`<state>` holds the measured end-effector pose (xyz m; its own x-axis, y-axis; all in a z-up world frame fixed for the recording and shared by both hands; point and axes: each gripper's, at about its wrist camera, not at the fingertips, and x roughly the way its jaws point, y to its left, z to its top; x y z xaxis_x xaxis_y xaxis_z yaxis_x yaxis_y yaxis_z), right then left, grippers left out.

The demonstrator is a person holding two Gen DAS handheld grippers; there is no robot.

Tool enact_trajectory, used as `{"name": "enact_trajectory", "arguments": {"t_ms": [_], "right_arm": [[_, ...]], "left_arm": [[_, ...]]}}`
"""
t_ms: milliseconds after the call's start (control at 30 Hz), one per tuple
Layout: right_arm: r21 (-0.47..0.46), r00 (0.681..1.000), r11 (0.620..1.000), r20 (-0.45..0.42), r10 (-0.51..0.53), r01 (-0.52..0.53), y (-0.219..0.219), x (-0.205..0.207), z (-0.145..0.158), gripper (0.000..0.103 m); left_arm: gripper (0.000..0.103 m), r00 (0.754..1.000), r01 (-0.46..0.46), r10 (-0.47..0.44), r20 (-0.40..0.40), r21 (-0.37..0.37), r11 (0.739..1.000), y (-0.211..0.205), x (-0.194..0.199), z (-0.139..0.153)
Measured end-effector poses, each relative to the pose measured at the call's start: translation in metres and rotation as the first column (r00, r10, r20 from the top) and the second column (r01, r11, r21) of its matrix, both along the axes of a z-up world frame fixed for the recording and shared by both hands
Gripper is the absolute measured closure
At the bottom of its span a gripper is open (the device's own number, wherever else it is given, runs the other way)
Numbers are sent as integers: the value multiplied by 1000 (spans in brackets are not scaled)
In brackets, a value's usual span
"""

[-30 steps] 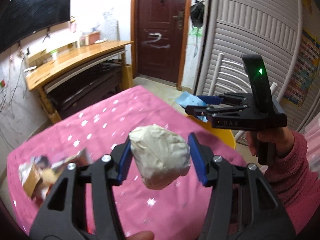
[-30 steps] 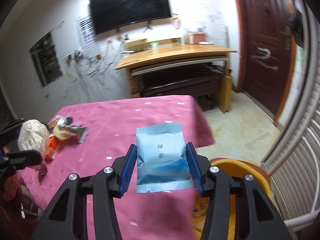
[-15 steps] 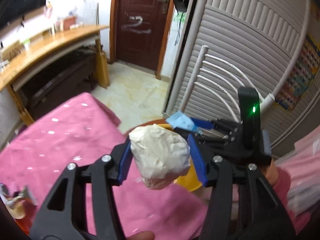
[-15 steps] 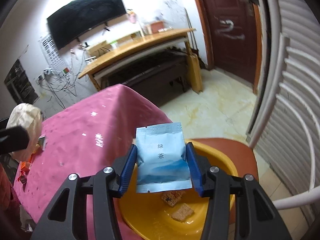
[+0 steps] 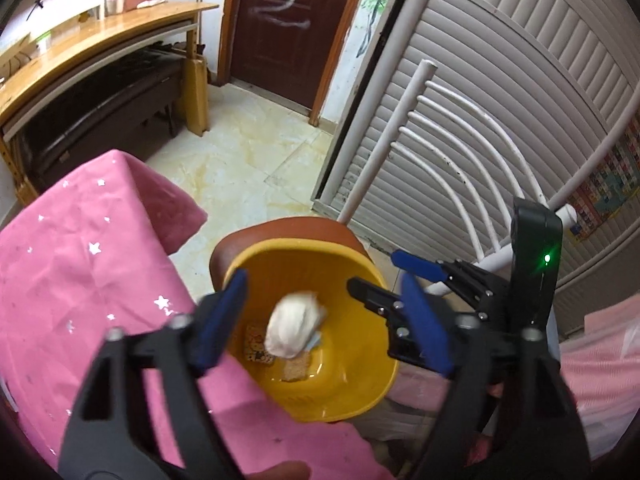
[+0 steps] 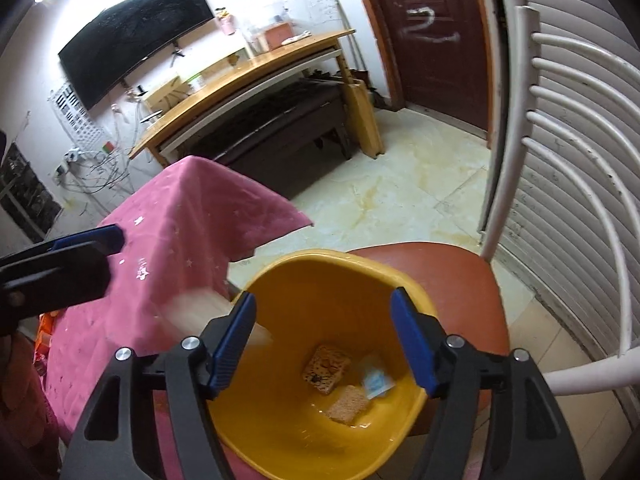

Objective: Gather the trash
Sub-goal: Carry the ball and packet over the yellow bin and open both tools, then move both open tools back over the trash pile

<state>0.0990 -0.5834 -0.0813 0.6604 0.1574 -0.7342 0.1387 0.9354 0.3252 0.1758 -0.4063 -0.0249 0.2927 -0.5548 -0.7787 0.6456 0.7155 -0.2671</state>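
Both blue-padded fingers of the left gripper [image 5: 320, 320] stand wide apart and are opening further, their pads touching nothing, as seen from the left wrist. Between and below them a crumpled white paper wad [image 5: 294, 330] shows inside the yellow bin [image 5: 360, 396], free of the pads; whether it is in the air or already resting on the bottom is hard to tell. Under it lie two brownish cracker-like pieces [image 5: 256, 344], and a pale blue corner peeks out beside it. That bin sits on the brown seat of a chair [image 5: 280, 228] with a white curved-bar back, right next to the pink star-printed tablecloth [image 5: 80, 272]. To the right, the right gripper [image 5: 416, 276] reaches over the bin's rim, its jaws parted with nothing between them, a green light glowing on its body. Seen from the right wrist, the right gripper [image 6: 324, 340] is also opening, its blue pads spread over the yellow bin [image 6: 320, 276] and gripping nothing. On the bin's floor lie a dark brown square piece [image 6: 326, 368], a lighter crumbly piece [image 6: 348, 404], and the small blue tea packet [image 6: 376, 382], near the right side of the bottom. A pale blurred smear [image 6: 200, 312] streaks past the left pad at the bin's rim. The left gripper [image 6: 72, 256] shows at the left edge above the tablecloth [image 6: 180, 220]. Behind are a wooden desk [image 6: 240, 80], a wall-mounted dark screen [image 6: 132, 36] and a dark red door [image 6: 432, 40].
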Motion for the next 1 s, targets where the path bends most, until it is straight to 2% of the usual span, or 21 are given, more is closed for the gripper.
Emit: {"name": "enact_trajectory", "arguments": {"t_ms": [167,400,767,1000], "right_arm": [[9,999,999,19,-36,35,-8,-5,3,39],[-20,998,1000,68,19,-17,21,-1,19,39],[-46,980,989,133,147,-142,95,15,54,39],[-80,958,966,131,255,-246,158,34,66,38]], "left_arm": [[25,1000,-4,4,8,-2,1000,4,-4,3],[25,999,-41,42,23,-40,998,35,-9,18],[25,984,-149,155,89,-67,987,124,-14,49],[25,956,-246,251,150,-51,968,193,-11,64]]}}
